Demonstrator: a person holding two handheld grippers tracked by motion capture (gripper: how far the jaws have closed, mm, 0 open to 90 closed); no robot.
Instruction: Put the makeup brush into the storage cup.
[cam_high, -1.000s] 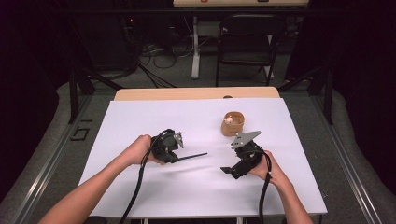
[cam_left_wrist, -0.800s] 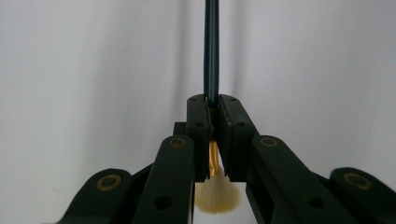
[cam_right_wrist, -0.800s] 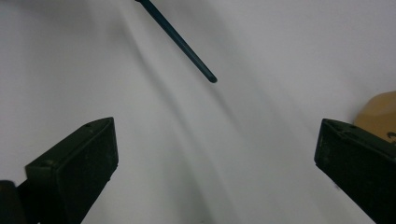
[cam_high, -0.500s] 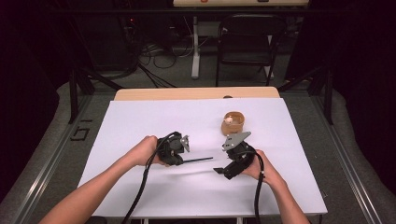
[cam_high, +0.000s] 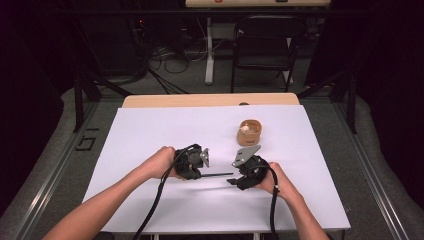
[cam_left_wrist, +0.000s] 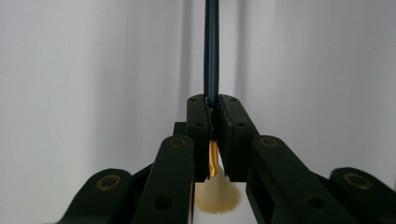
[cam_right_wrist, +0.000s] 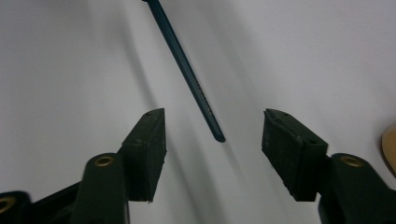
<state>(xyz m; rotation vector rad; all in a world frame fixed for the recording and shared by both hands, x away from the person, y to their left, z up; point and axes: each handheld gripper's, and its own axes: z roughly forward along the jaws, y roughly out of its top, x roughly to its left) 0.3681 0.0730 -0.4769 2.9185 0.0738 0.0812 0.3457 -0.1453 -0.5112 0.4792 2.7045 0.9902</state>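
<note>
We've got the left gripper clamped tight on the brush at its gold ferrule, bristles behind the jaws, dark handle sticking out over the white table twd the right gripper; that one's jaws have just been closing, handle tip betw. them, untouched; wooden bowl nearby.

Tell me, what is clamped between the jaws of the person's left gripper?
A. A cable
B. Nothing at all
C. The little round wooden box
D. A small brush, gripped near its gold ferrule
D: in the left gripper view the left gripper pinches the brush at its gold ferrule, bristles behind the pads.
</note>
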